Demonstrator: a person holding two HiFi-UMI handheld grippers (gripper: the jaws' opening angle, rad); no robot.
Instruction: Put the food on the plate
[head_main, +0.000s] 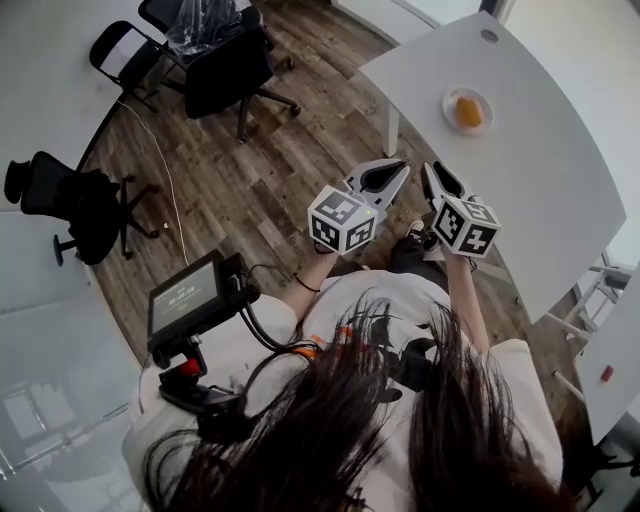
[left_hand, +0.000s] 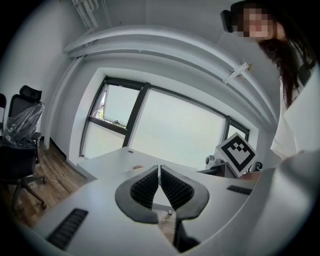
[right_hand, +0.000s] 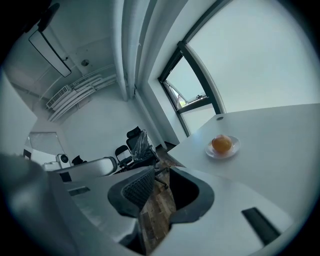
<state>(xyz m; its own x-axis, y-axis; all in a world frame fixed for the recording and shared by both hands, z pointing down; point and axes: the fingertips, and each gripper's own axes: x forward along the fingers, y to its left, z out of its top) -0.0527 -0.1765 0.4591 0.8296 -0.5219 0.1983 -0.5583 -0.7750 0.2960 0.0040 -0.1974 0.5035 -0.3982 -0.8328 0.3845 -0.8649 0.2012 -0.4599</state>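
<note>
An orange piece of food (head_main: 468, 111) lies on a small white plate (head_main: 450, 98) near the far end of the white table (head_main: 540, 180). Both grippers hang in front of my body, above the wood floor and short of the table's near edge. My left gripper (head_main: 402, 165) is shut, its ribbed pads meeting at the tips (left_hand: 159, 169) with nothing between them. Beside it, my right gripper (head_main: 430, 170) is drawn shut and empty (right_hand: 161, 170). In the right gripper view the food (right_hand: 221, 144) and plate (right_hand: 235, 146) sit well ahead and to the right.
Black office chairs (head_main: 235, 65) (head_main: 85, 205) stand on the wood floor (head_main: 230, 180) to the left, with a thin cable (head_main: 172, 190) running across it. A screen device (head_main: 190, 295) hangs at my chest. A second white surface (head_main: 612, 360) lies at the right.
</note>
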